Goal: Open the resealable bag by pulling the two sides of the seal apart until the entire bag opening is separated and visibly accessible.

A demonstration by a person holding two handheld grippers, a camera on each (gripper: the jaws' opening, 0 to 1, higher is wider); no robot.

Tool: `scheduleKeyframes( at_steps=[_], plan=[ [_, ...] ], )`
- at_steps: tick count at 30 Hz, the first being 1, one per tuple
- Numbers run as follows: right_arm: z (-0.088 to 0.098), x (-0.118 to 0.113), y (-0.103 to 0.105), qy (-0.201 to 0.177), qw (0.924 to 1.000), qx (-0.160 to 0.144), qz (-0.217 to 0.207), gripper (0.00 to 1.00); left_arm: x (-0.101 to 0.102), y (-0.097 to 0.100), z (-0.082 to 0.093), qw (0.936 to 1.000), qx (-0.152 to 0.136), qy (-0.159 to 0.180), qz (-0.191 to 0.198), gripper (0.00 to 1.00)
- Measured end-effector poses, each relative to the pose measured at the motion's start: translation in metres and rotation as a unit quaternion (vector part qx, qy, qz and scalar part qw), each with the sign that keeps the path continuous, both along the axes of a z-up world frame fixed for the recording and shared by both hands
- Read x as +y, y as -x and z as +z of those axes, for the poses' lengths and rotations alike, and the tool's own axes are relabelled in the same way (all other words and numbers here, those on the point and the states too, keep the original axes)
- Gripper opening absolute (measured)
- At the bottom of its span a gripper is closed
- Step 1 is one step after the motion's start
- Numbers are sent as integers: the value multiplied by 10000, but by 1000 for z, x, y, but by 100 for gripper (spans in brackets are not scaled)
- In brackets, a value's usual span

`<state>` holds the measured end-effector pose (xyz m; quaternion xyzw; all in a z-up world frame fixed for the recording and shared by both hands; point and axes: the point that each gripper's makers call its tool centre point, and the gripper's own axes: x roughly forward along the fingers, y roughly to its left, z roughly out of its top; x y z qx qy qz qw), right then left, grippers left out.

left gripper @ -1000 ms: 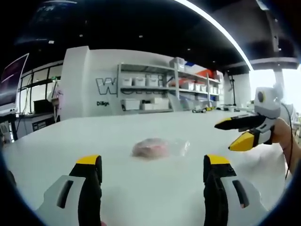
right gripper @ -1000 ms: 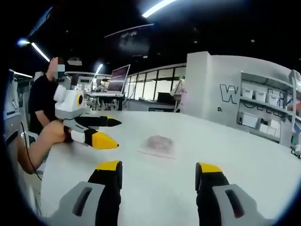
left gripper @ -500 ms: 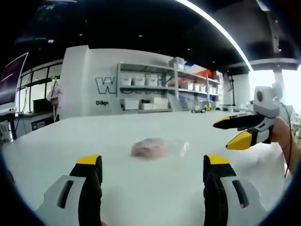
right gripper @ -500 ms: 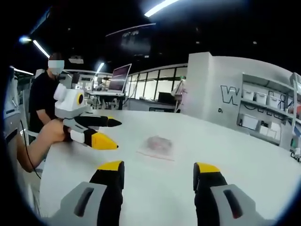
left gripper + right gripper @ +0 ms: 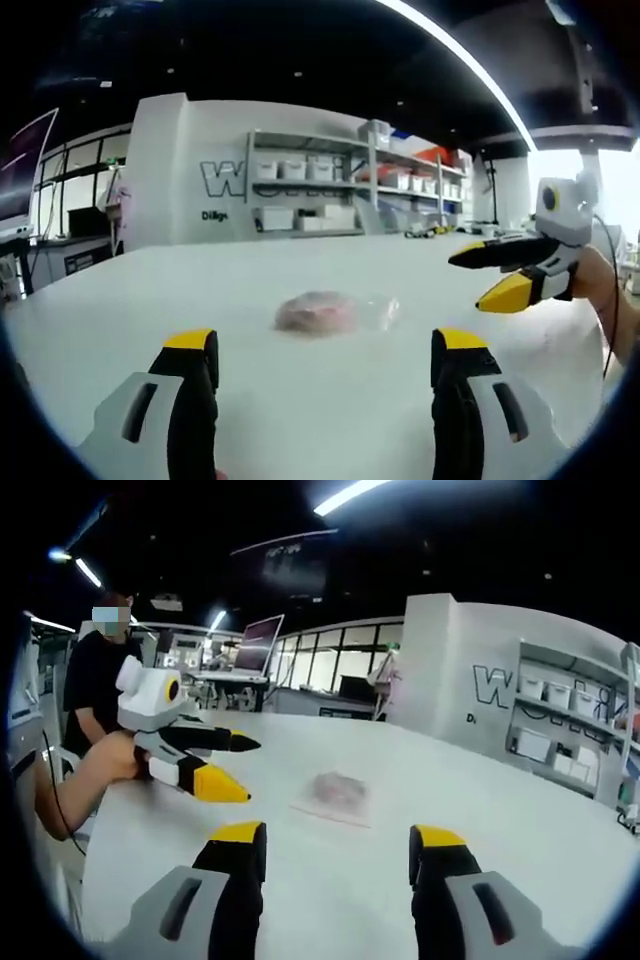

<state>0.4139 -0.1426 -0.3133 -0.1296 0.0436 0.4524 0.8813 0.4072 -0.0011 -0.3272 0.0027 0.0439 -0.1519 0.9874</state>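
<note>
Left gripper view: cam low over the worktop point(image 5: 330, 400), looking fwd along its own left gripper point(image 5: 325, 350), jaws wide apart, toward the shelving unit point(image 5: 330, 195). Resealable bag point(image 5: 335, 312) just ahead of the jaws, centre. Right gripper point(image 5: 490, 275) comes in from the right, ahead.

Right gripper view: cam low too, bag point(image 5: 335, 795) near, ahead of the jaws; left gripper point(image 5: 235, 765) enters from the left.

Shared: bag, worktop, shelving wall; each view catches the other gripper.
</note>
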Motion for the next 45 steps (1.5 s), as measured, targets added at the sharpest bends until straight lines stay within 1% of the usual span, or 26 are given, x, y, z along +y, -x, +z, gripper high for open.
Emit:
scheduleKeyframes(
  at_steps=[3,8,13,21,27,33,41,45],
  plan=[
    [-1,1,0,51,10000,-9,25,55,0,0,0,10000,-1,6,-2,87],
    [-1,3,-3,117,9999,-43,67,50,-1,-1,0,10000,-3,14,-3,87],
    [-1,5,-4,173,9997,-46,140,48,-3,-1,0,10000,3,21,-17,86],
    [-3,8,-8,398,9988,-148,225,43,-4,-1,0,10000,-4,-17,-30,86],
    [1,10,-10,406,9986,-211,272,42,-3,-1,1,10000,-42,-47,-8,85],
    [0,10,-12,467,9983,-241,271,42,-4,-1,1,10000,-44,-64,-26,85],
    [-2,15,-16,798,9954,-409,329,42,-4,1,3,9999,-117,-78,-38,84],
    [-1,18,-17,848,9947,-449,367,42,-3,1,3,9999,-138,-80,-30,84]
  ],
)
